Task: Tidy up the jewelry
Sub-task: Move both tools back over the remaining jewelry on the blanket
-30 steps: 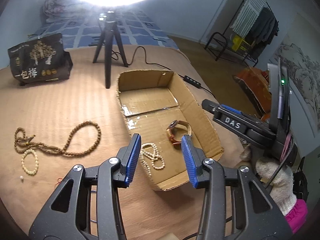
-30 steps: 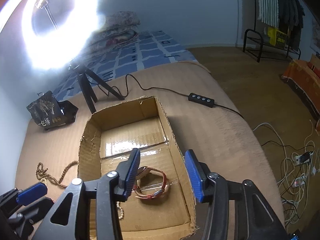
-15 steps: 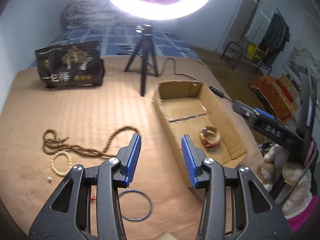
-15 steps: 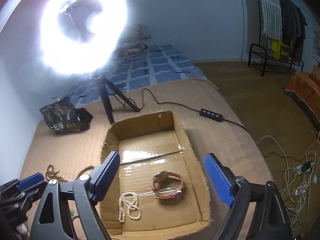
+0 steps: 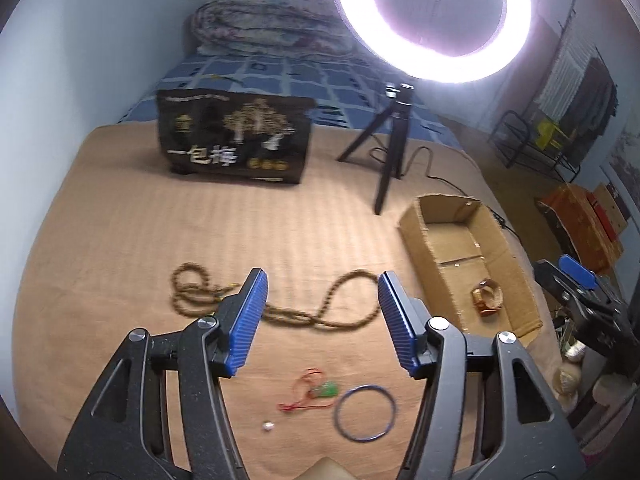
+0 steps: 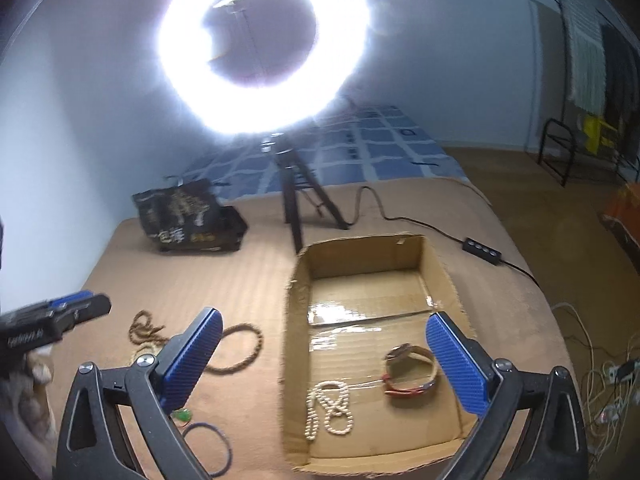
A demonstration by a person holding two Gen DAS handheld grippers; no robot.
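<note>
My left gripper is open and empty above a long brown bead necklace on the tan bed cover. A blue ring bangle, a green pendant on a red cord and a small white bead lie just below it. The cardboard box holds a white pearl string and a brown strap watch. My right gripper is wide open and empty above the box's front left part. The box and watch also show in the left wrist view.
A ring light on a black tripod stands behind the box, its cable and switch running right. A black printed bag sits at the back left. The bed edge drops to the floor on the right.
My left gripper has swung left from over the box to over the brown necklace and opened wider. My right gripper has opened wide and drawn back from the watch.
</note>
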